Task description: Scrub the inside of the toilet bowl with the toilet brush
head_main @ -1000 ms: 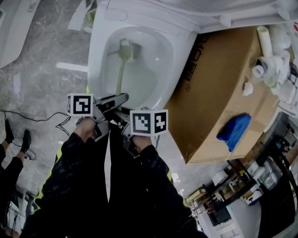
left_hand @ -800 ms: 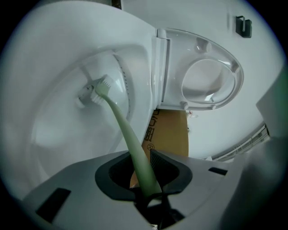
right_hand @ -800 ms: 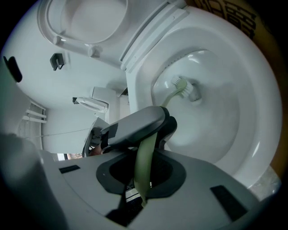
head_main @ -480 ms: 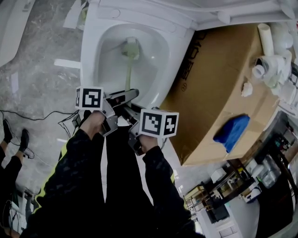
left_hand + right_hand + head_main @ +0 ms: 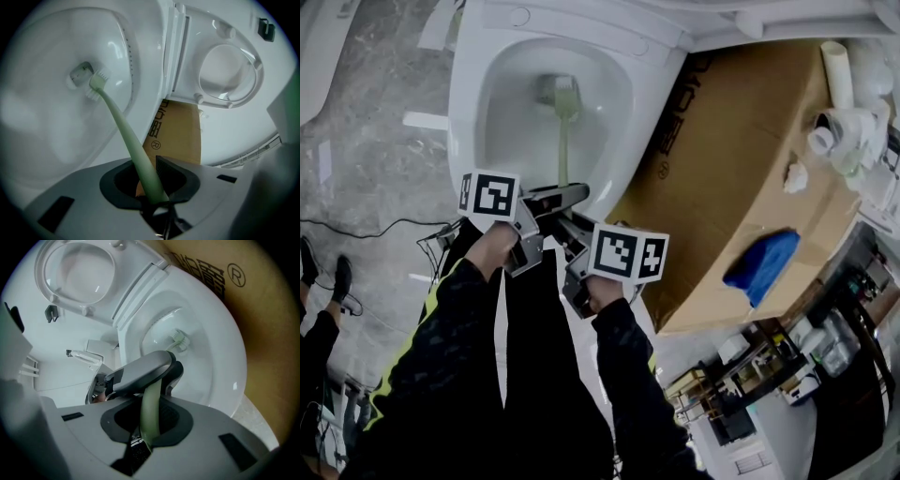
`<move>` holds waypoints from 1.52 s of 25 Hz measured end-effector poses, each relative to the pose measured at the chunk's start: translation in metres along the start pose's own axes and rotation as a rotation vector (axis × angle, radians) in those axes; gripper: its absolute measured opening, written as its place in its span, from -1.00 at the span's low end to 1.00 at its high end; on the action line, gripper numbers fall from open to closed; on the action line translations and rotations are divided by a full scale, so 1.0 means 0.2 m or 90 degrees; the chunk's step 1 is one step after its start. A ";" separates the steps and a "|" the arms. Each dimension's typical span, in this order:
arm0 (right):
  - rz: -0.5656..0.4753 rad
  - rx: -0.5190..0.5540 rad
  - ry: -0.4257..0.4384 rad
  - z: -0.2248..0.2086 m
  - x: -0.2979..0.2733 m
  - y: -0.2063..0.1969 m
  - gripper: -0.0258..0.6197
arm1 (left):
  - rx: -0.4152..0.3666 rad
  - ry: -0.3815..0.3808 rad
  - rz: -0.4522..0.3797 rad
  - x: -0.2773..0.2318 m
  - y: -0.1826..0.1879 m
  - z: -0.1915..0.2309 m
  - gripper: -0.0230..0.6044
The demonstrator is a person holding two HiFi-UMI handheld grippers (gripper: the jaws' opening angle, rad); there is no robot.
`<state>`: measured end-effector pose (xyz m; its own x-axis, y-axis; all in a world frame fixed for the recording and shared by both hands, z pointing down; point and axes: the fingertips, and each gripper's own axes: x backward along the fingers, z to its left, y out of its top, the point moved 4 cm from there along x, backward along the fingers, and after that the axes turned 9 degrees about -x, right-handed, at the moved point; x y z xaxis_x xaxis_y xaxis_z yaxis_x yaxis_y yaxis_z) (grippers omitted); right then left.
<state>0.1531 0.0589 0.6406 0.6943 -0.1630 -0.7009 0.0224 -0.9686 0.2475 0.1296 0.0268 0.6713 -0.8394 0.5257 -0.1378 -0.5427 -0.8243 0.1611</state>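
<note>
Inside the toilet bowl, the toilet brush — left gripper and right gripper clamp its handle.

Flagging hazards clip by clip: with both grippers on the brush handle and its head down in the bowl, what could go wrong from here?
1. The left gripper and right gripper both clamp the toilet brush at its smooth handle end, far from the bristles. Hard pressing could make it twist or slip.
2. The cardboard box stands right beside the toilet bowl. A flick of the bristles might splash it.
</note>
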 end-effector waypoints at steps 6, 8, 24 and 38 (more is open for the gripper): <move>0.015 -0.032 -0.002 -0.01 0.01 -0.07 -0.75 | 0.004 0.020 0.033 0.03 -0.07 0.03 -0.64; 0.027 -0.041 0.000 -0.02 0.00 -0.11 -0.75 | 0.010 0.030 0.034 0.06 -0.11 0.05 -0.64; 0.092 -0.110 0.065 0.07 -0.09 -0.38 -0.75 | 0.107 -0.012 0.022 0.28 -0.27 -0.01 -0.64; 0.060 -0.095 0.100 0.31 0.00 -0.38 -0.75 | 0.061 -0.005 0.052 0.37 -0.18 -0.23 -0.64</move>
<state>0.1065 0.1202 0.5805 0.8016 -0.2091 -0.5601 0.0504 -0.9098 0.4119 0.0891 0.0855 0.6096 -0.8812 0.4593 -0.1120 -0.4720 -0.8411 0.2642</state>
